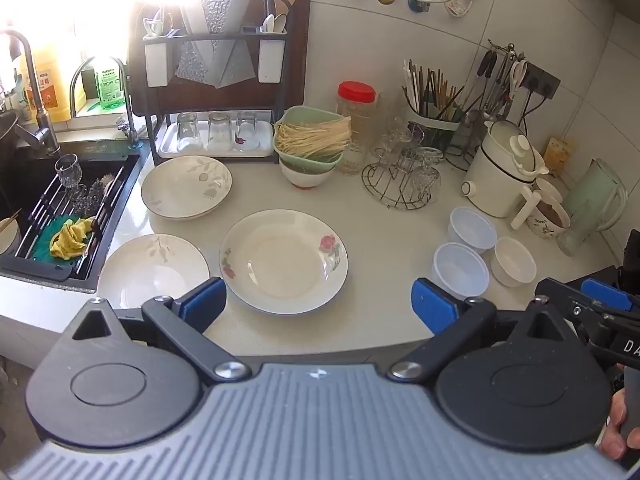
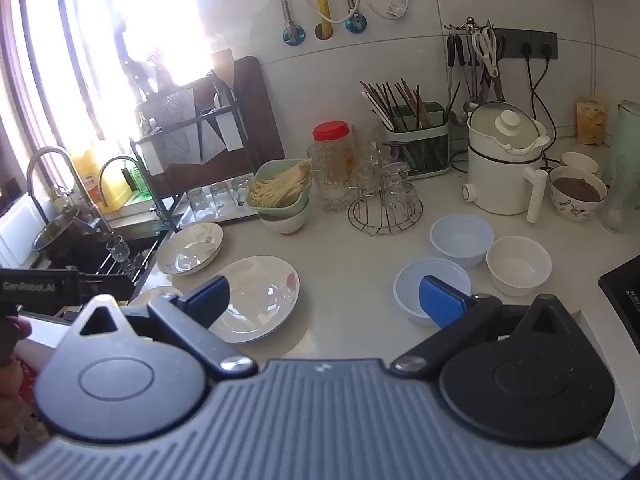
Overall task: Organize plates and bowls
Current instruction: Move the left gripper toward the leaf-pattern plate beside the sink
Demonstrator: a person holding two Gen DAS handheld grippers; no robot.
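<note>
On the counter, rose-patterned plate (image 1: 284, 260) lies empty; both grippers (image 1: 318, 306) (image 2: 324, 300) gape, holding nothing.

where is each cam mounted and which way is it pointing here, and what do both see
Left wrist: rides on the left gripper, tilted down at the counter and plates; its open fingers show, plus the right gripper at the right edge.
Right wrist: rides on the right gripper, aimed across the counter toward the wall; its open fingers show.
Shared: the rose plate, three small bowls, the red-lidded jar.
</note>
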